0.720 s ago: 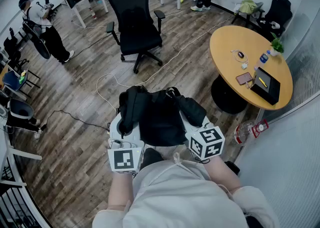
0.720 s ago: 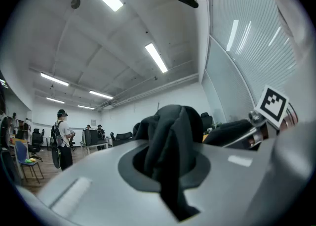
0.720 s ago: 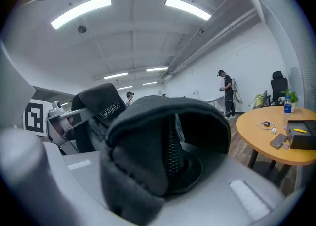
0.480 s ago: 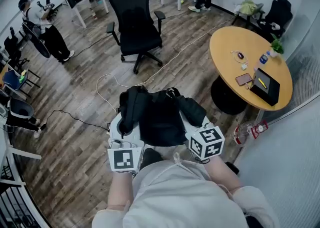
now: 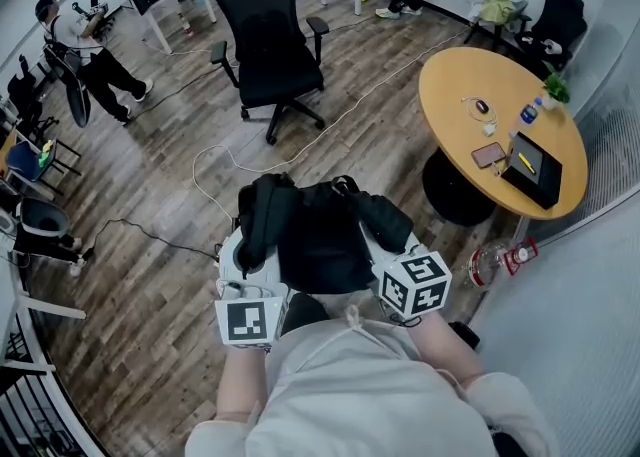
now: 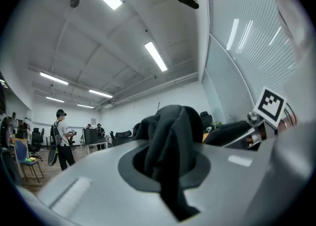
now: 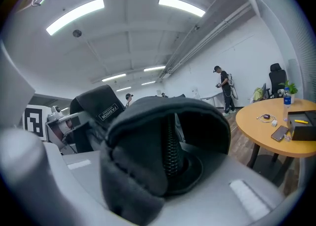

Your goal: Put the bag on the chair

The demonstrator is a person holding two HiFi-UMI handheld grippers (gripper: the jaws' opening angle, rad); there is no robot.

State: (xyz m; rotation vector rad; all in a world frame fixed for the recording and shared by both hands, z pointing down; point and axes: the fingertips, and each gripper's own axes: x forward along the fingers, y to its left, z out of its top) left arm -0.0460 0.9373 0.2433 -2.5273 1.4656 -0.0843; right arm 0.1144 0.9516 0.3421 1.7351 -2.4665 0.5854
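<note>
— Hardly anything about the bag [image 5: 320, 235] has shifted since a moment ago, has it?

— No. It hangs at the same spot, lower middle of the head view, up off the floor [image 5: 150, 215] and close in front of the wearer's chest. Only the person [image 5: 88, 40] at the upper left has changed stride, and the chair [image 5: 270, 40] sits a touch higher in the frame.

— What holds the bag up?

— Both grippers. The left gripper [image 6: 170, 178] has its fingers clamped on a black strap that rises from between them and folds over. The right gripper [image 7: 170, 170] has its fingers pressed onto a thick fold of black fabric with a zip running up it.

— Anything else on the bag?

— A padded strap [image 7: 96, 109] with a small lettered label, at the left of the right gripper view.

— And the chair?

— Black office chair with armrests, upper middle of the head view, well apart from the bag. Wood floor lies between them, with a pale cable [image 5: 215, 160] looping across it.

— Further right?

— A round wooden worktop [image 5: 470, 125] at the upper right, carrying a flat black device [image 5: 530, 173], a phone [image 5: 488, 156], a bottle [image 5: 527, 115] and a small plant [image 5: 553, 93].
</note>
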